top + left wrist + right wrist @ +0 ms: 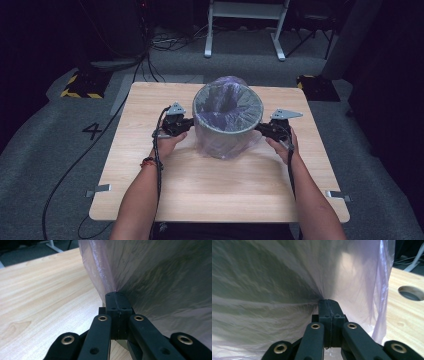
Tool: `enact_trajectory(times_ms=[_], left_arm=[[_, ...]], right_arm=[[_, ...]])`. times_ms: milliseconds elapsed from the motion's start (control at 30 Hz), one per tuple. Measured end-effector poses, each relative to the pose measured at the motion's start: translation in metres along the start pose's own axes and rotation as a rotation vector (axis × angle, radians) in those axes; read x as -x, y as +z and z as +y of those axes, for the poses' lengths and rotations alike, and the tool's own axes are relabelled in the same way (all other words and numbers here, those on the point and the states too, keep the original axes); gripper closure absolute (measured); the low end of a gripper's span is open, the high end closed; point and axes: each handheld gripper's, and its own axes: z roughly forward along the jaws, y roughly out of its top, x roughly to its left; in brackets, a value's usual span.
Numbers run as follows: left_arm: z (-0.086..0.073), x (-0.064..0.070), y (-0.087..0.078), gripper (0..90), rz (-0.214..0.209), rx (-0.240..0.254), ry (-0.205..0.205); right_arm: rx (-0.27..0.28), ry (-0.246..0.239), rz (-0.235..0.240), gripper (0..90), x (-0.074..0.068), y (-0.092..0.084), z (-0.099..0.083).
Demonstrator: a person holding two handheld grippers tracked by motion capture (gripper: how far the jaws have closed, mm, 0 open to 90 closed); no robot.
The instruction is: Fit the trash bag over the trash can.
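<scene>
A grey round bin (228, 117) lined with a thin translucent purple bag (225, 97) stands upright on the middle of the wooden table (220, 185). My left gripper (190, 123) presses against the bin's left side and my right gripper (260, 127) against its right side. In the left gripper view the jaws of my left gripper (116, 296) are shut, and the bag film (160, 277) puckers into their tips. In the right gripper view my right gripper (329, 302) is shut the same way, with the film (274, 277) gathered in folds that run into its tips.
A round hole (412, 293) is cut in the tabletop beside the bin. Metal brackets (100, 190) (337, 195) stick out at the table's near corners. Beyond the table stand a white desk frame (245, 30) and yellow-black striped bases (80, 87) on grey carpet.
</scene>
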Motion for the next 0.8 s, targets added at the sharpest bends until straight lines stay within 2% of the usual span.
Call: enact_trajectory(times_ms=[67, 167, 367, 467, 600, 700, 800], left_arm=[[-0.003, -0.001, 0.003, 90.0, 0.002, -0.023, -0.006], [-0.006, -0.001, 0.007, 90.0, 0.002, -0.021, -0.018], [-0.018, 0.002, 0.02, 90.0, 0.007, -0.092, -0.007], [-0.023, 0.003, 0.022, 90.0, -0.012, -0.095, -0.016], [-0.028, 0.008, 0.024, 90.0, -0.019, -0.105, -0.019], [-0.03, 0.014, 0.025, 90.0, -0.024, -0.143, 0.024], [-0.034, 0.025, 0.027, 90.0, -0.004, -0.216, 0.107]], right_arm=[[-0.012, 0.014, 0.017, 90.0, 0.002, 0.001, -0.004], [-0.053, 0.037, 0.004, 90.0, 0.004, 0.006, -0.011], [-0.108, 0.082, 0.023, 90.0, 0.007, 0.017, -0.024], [-0.147, 0.078, 0.018, 90.0, 0.006, 0.022, -0.031], [-0.15, 0.105, 0.028, 90.0, 0.006, 0.022, -0.037], [-0.161, 0.11, 0.02, 90.0, 0.006, 0.021, -0.04], [-0.191, 0.095, 0.025, 90.0, 0.003, 0.02, -0.044]])
